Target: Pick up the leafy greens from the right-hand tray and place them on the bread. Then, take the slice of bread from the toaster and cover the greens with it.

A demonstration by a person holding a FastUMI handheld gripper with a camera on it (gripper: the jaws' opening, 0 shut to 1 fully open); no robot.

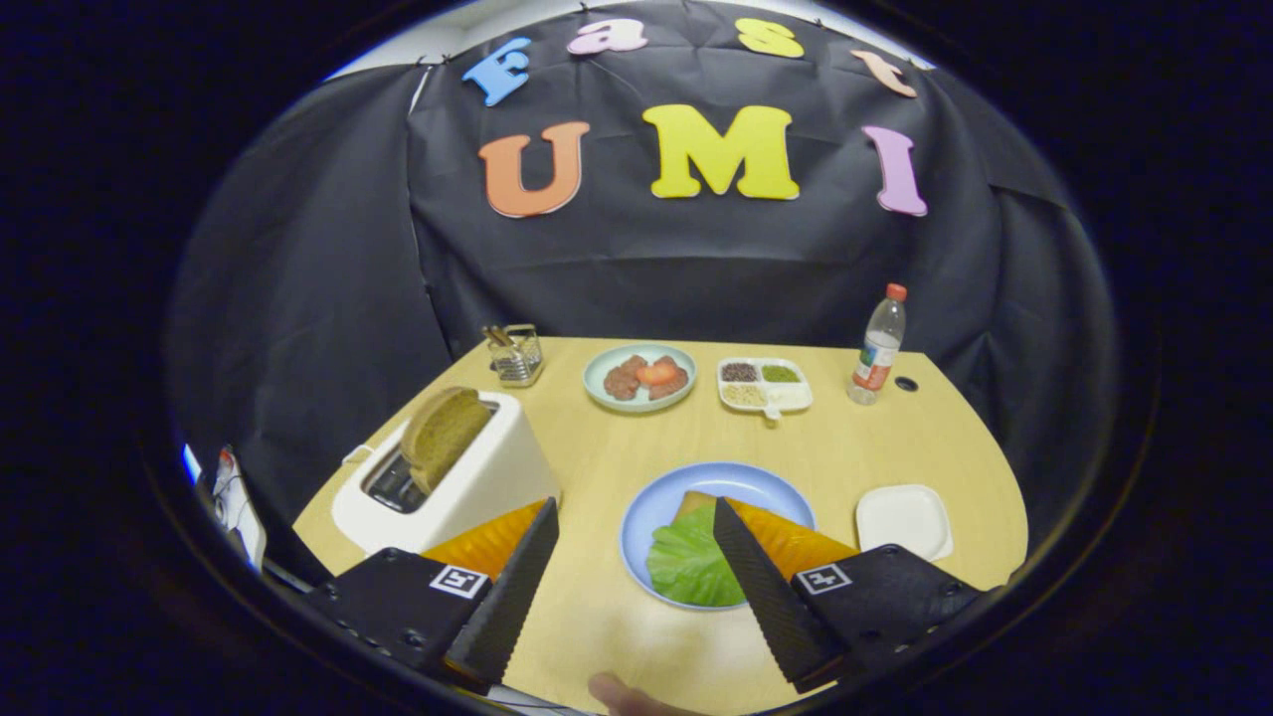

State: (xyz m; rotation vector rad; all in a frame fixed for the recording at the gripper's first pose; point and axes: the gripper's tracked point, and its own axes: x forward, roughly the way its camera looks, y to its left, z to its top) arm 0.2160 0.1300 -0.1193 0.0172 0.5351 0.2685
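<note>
With the leafy greens [690, 563] already on the bread [693, 502] in the blue plate [651, 512], the gripper [631, 517] stood spread and empty, and the toaster's [467, 487] upright bread slice [443, 434] lay ahead, beyond its left finger.

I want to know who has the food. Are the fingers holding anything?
Nothing. The gripper is open, its fingers spread apart over bare table, gripping nothing.

No readable text, bottle [879, 345] label too small, square markers unreadable on gripper [634, 515]
</note>
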